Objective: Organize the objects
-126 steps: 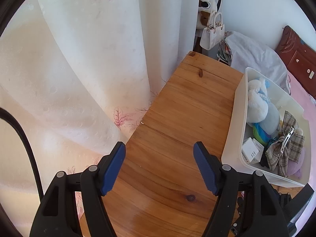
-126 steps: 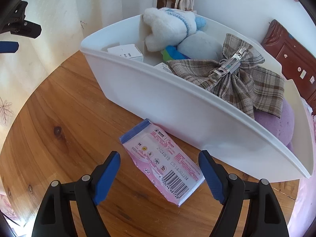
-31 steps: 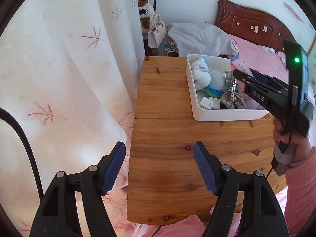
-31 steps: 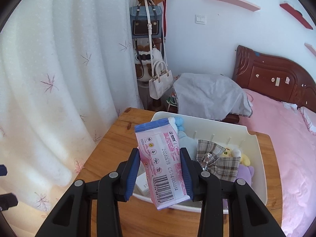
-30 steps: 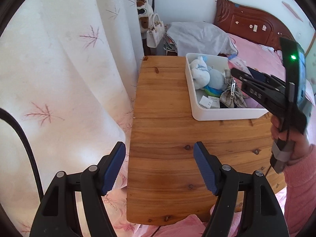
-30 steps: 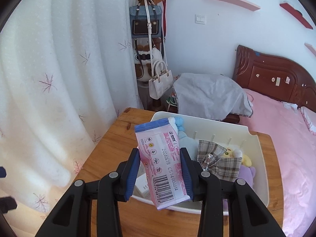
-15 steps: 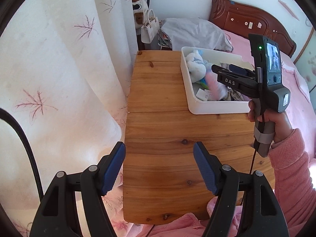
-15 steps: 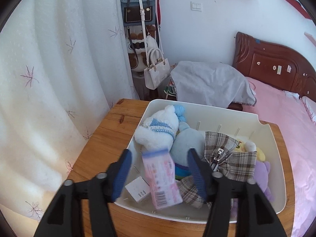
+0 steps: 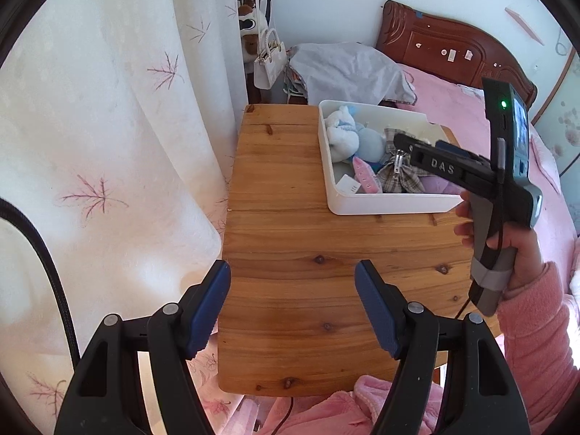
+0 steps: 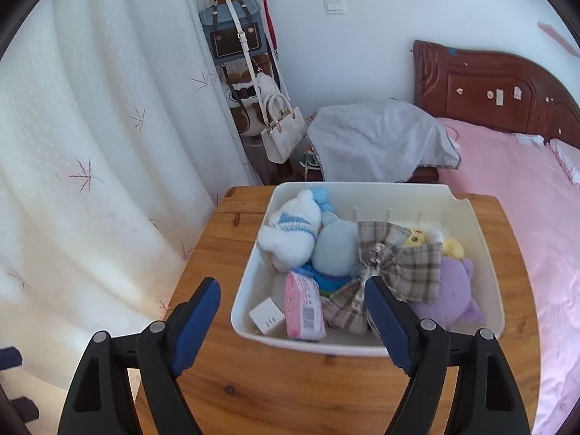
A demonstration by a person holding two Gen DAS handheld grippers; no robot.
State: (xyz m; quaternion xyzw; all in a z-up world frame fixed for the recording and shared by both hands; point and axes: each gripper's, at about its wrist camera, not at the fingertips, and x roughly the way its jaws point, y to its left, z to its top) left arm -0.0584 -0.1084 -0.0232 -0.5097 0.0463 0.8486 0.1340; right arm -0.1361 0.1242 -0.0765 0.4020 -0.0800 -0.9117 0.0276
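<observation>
A pink tissue pack (image 10: 303, 307) lies inside the white bin (image 10: 246, 291) on the wooden table (image 10: 282, 391), beside a small white box (image 10: 266, 316), plush toys (image 10: 290, 233) and a plaid bow (image 10: 393, 257). My right gripper (image 10: 293, 320) hovers above the bin's near wall, its jaws opening with nothing between them. From the left wrist the pack (image 9: 366, 180) shows in the bin (image 9: 391, 206), with the right gripper (image 9: 417, 145) above it in a person's hand (image 9: 507, 250). My left gripper (image 9: 293, 308) stands open and empty over the table's near end.
A white curtain (image 9: 108, 145) hangs along the table's left edge. Behind the table are a coat rack with bags (image 10: 239, 40), a grey-covered heap (image 10: 377, 141) and a pink bed (image 10: 522, 188) on the right. The near table (image 9: 290, 290) is bare wood.
The right gripper's jaws spread and let go of the pink tissue pack, which dropped into the bin. The left gripper drew back and rose slightly, staying open.
</observation>
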